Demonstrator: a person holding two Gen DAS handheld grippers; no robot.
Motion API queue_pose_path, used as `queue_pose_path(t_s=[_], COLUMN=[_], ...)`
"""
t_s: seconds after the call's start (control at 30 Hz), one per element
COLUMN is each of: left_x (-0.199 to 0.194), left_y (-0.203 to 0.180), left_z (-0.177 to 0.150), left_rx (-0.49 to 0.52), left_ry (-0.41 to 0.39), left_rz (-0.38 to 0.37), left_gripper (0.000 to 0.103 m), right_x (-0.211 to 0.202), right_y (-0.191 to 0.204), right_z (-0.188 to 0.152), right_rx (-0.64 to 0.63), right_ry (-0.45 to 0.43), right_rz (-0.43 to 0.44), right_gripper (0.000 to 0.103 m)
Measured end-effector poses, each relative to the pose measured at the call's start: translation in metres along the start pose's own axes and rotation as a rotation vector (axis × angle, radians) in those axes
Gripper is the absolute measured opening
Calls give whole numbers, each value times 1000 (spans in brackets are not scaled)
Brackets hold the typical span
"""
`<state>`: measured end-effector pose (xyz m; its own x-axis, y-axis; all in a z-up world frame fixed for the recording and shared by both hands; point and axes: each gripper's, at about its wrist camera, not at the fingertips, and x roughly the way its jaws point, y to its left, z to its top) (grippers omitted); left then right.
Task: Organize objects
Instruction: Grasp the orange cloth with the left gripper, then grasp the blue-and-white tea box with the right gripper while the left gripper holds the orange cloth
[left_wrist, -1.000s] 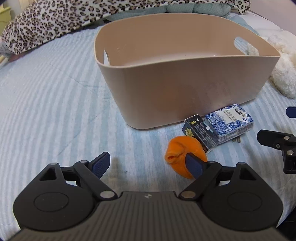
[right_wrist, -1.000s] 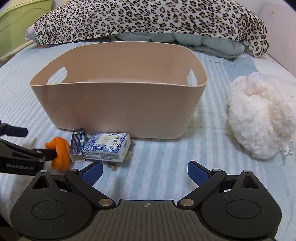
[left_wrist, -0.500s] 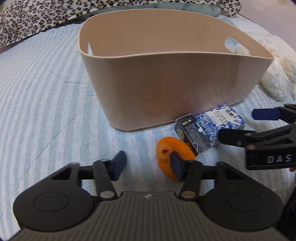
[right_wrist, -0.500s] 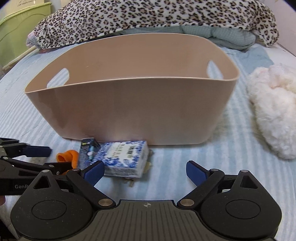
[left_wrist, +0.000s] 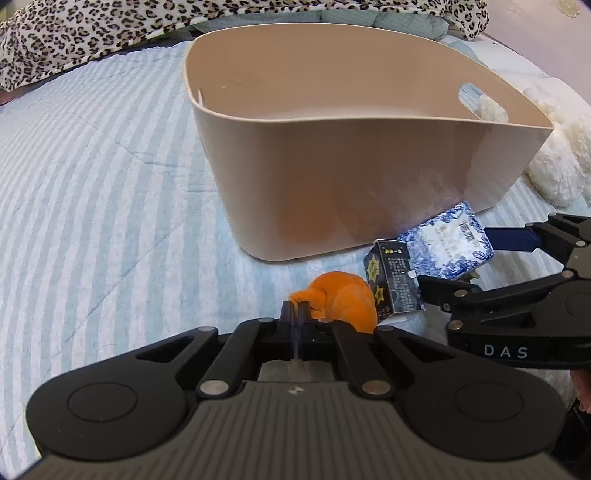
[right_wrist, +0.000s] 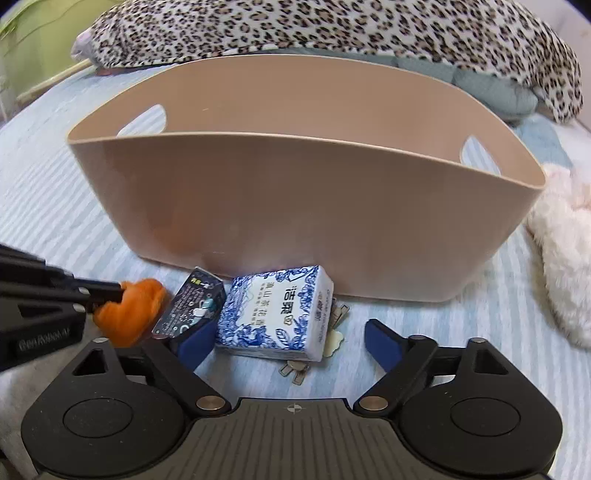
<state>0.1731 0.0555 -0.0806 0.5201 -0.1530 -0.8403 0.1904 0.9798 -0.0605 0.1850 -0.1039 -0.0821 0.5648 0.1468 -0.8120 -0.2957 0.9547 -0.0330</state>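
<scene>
A large beige tub (left_wrist: 362, 177) stands on the striped bed; it also shows in the right wrist view (right_wrist: 295, 206). In front of it lie an orange cloth (left_wrist: 343, 299), a small dark carton (left_wrist: 393, 282) and a blue-and-white tissue pack (left_wrist: 448, 245). My left gripper (left_wrist: 298, 308) is shut on an edge of the orange cloth (right_wrist: 131, 310). My right gripper (right_wrist: 286, 338) is open, its fingers on either side of the tissue pack (right_wrist: 277, 314), with the dark carton (right_wrist: 192, 308) by its left finger.
A white fluffy toy (right_wrist: 565, 266) lies to the right of the tub. A leopard-print blanket (right_wrist: 332, 33) is heaped behind it. Small flat metal bits (right_wrist: 295, 367) lie under the tissue pack. Striped bedding (left_wrist: 92, 184) stretches to the left.
My left gripper has closed onto the orange cloth. My right gripper has moved forward and down so that its open fingers straddle the tissue pack.
</scene>
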Motion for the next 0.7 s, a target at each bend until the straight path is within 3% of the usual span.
queue_pose_path(t_s=[0.1,0.27,0.7], left_x=[-1,2,5], left_y=[8,11,14], left_z=[3,7,4], left_rx=[-7,-18,-29], left_ry=[2,3,4], left_rz=[20,65,69], left_gripper=[1,0,1], right_x=[-2,-9,-12], right_y=[-3,-15,-25], right_z=[-1,-5,-10], right_rx=[-3,42,62], right_ry=[-1,-3,-7], right_rz=[1,1,-1], right_gripper=[73,68,70])
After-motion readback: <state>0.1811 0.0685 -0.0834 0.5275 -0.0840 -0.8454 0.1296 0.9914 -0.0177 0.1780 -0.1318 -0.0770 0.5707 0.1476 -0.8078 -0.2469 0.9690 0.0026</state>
